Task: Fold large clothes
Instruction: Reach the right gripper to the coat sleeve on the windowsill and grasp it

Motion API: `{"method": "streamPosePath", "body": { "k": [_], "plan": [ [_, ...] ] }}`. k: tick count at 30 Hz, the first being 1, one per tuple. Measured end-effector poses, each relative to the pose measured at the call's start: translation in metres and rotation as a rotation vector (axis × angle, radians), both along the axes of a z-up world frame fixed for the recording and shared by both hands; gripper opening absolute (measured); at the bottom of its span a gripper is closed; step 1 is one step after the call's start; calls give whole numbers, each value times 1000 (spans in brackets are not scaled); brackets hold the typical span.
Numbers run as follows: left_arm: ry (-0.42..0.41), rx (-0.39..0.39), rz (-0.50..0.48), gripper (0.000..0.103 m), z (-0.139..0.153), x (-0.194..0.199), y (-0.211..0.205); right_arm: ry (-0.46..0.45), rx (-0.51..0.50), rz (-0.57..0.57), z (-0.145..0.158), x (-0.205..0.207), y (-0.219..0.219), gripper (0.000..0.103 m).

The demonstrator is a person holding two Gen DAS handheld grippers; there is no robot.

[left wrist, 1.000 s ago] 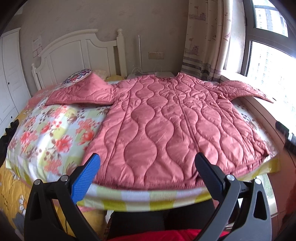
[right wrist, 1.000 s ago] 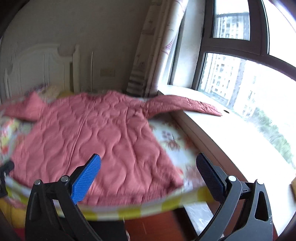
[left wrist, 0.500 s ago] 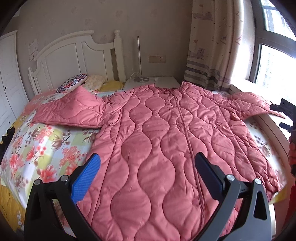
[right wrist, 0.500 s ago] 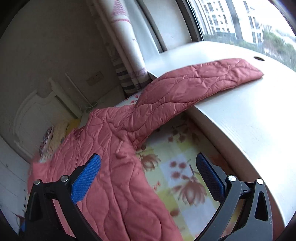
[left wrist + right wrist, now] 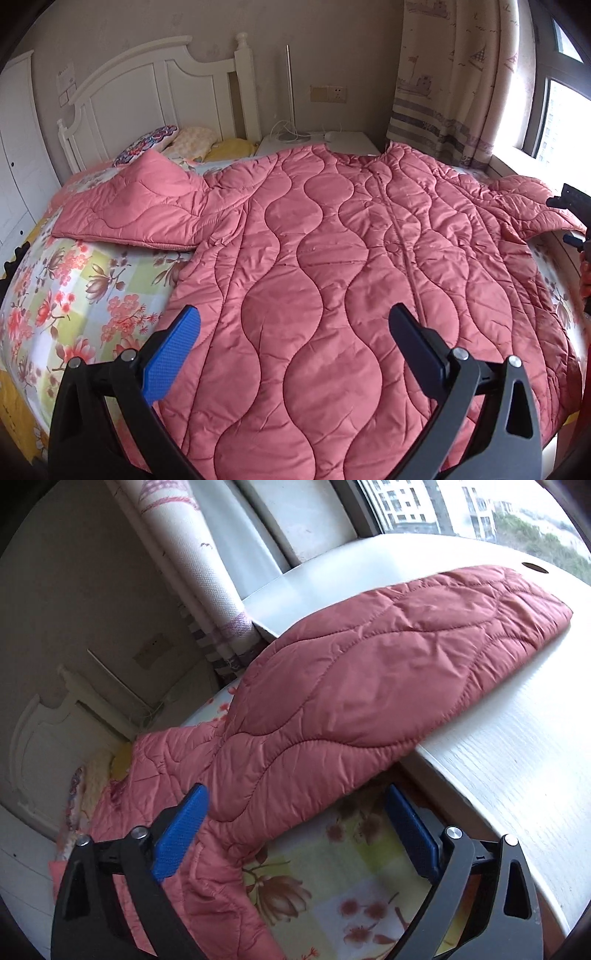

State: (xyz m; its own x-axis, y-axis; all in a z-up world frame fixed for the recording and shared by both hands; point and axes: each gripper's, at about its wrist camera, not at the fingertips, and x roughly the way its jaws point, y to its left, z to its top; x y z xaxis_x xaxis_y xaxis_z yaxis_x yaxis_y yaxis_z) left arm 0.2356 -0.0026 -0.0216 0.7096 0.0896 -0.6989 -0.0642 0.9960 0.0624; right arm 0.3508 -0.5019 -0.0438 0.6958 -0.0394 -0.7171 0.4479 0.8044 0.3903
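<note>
A large pink quilted coat [image 5: 332, 280] lies spread flat on the bed, its left sleeve [image 5: 136, 206] stretched out over the floral sheet. My left gripper [image 5: 295, 350] is open and empty, hovering over the coat's lower body. The coat's right sleeve [image 5: 369, 672] rests across the white window ledge [image 5: 517, 746]. My right gripper [image 5: 295, 830] is open and empty, close in front of that sleeve's underarm, apart from the fabric. The right gripper also shows at the right edge of the left wrist view [image 5: 572, 206].
The bed has a floral sheet [image 5: 74, 280], pillows [image 5: 159, 138] and a white headboard [image 5: 155, 85] at the far end. A white nightstand [image 5: 317, 142] and a curtain [image 5: 450, 85] stand beyond the coat. The window ledge borders the bed's right side.
My left gripper has moved forward over the coat. My right gripper has moved in toward the right sleeve on the ledge, which now fills its view. Both stayed open.
</note>
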Motion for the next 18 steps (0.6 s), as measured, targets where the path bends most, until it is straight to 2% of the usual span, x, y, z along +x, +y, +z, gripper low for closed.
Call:
{"method": "streamPosePath", "body": {
  "k": [7,11,12,13,16,18],
  "plan": [
    [41,2,9,101,-18,16,5,-80,67,-52,2,7,-24,62],
    [69,6,32,101,-35,25,15,-84,104,-67,3,16,-34,52],
    [88,9,42,101,-42,28,18,-87,97,-73,3,17,-35,48],
    [104,7,47,101,-48,31,20,-76,77,-85,2,20,-37,38],
    [154,-3,53,101,-62,37,24,-67,67,-95,-1,22,-45,19],
    [162,-10,51,101,-65,38,26,-80,50,-114,4,20,-47,17]
  ]
}}
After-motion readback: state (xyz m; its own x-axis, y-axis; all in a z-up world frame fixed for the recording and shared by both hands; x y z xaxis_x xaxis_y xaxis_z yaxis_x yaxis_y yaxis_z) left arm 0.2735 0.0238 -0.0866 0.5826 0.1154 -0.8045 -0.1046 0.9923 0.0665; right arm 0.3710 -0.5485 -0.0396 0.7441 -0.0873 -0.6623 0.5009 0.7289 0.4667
